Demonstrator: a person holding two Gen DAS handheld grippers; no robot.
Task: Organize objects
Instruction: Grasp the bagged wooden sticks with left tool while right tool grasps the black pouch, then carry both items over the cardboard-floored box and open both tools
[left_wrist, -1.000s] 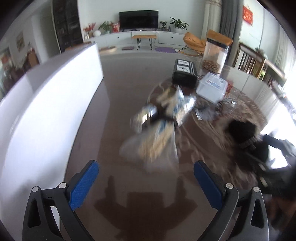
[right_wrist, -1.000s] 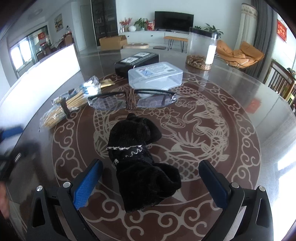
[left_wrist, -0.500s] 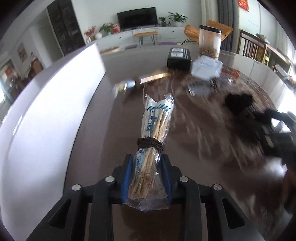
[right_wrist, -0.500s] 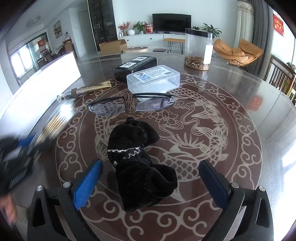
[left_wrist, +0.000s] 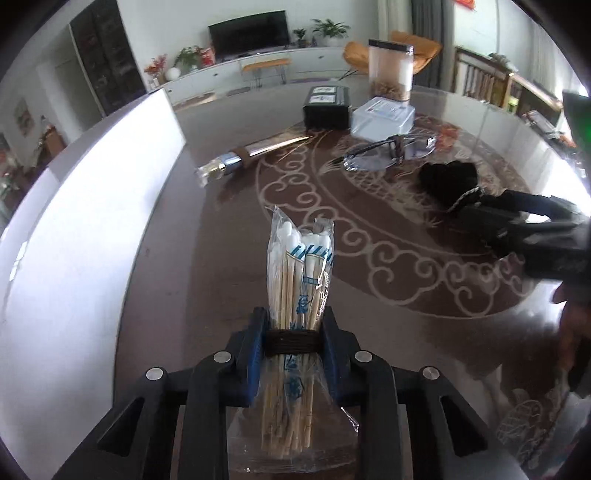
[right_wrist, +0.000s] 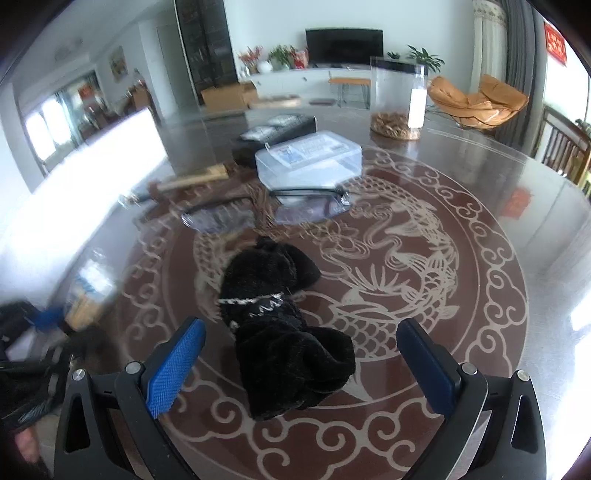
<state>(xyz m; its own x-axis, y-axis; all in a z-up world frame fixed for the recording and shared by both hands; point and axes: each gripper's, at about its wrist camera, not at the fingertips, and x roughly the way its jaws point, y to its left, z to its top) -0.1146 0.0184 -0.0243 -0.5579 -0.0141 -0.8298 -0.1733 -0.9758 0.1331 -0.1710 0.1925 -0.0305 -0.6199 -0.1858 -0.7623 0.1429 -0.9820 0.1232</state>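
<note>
Bamboo swab bundle (left_wrist: 300, 321) was clenched in my left tool (left_wrist: 291, 343), whose jaws had just closed; right tool (right_wrist: 295, 363) stood released. Next: careful carry from the worktop's (left_wrist: 221, 258) left edge.

On the round table (right_wrist: 480, 206), the plush toy (right_wrist: 280, 332) is lying near the middle, directly ahead of the right gripper (right_wrist: 301, 354) and between its spread fingers. Behind the toy the glasses (right_wrist: 266, 210) are resting, and just behind them the lidded plastic box (right_wrist: 308, 158) is sitting, with the flat case (right_wrist: 277, 127) beside it to the left and farther back. The tall canister (right_wrist: 399, 99) is standing to the right behind the box. Left of the glasses the foil-wrapped bundle (left_wrist: 251, 155) is lying slantwise. The swab packet (left_wrist: 299, 295) is sitting between the left gripper (left_wrist: 291, 347) fingers, at the table's left side.
</note>
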